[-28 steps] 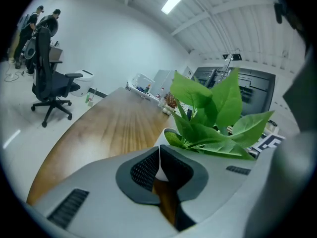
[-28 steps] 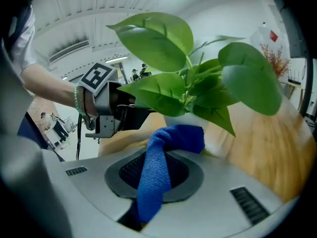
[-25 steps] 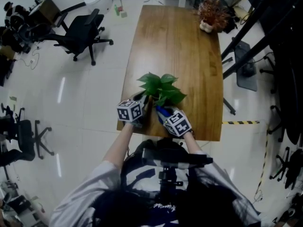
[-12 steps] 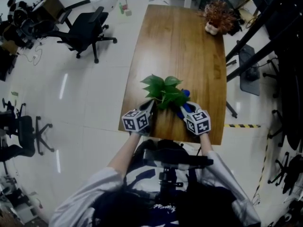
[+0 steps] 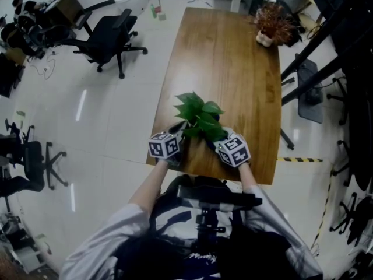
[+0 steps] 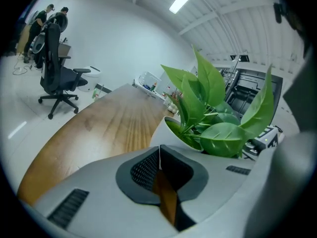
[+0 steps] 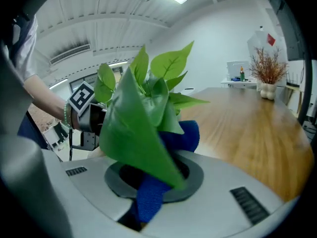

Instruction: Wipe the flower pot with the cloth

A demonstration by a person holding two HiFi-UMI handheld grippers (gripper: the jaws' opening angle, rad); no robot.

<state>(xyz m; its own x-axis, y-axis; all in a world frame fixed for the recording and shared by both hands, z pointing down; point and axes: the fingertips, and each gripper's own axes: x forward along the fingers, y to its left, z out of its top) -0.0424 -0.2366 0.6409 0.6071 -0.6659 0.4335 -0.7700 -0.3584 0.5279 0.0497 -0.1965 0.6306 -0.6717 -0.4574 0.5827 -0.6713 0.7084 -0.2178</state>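
Observation:
A leafy green plant [image 5: 198,116] stands in a white flower pot [image 6: 171,132] near the front edge of the wooden table [image 5: 233,63]. My left gripper [image 5: 176,132] is at the pot's left side, jaws shut with nothing between them [image 6: 159,151], and the pot wall rises just beyond the tips. My right gripper [image 5: 215,139] is at the pot's right side under the leaves, shut on a blue cloth [image 7: 148,197]. The cloth bunches up past the jaws against the pot side [image 7: 190,133]. A big leaf [image 7: 133,123] hides most of the pot in the right gripper view.
A dried reddish plant in a small pot [image 5: 271,21] stands at the table's far right corner. A black office chair [image 5: 108,35] is on the floor to the left. Black stand legs and a base [image 5: 309,92] lie to the right. The table's front edge is just below both grippers.
The right gripper with the blue cloth swung out to the pot's right half a second ago and has now come back in under the leaves. The left gripper stayed at the pot's left.

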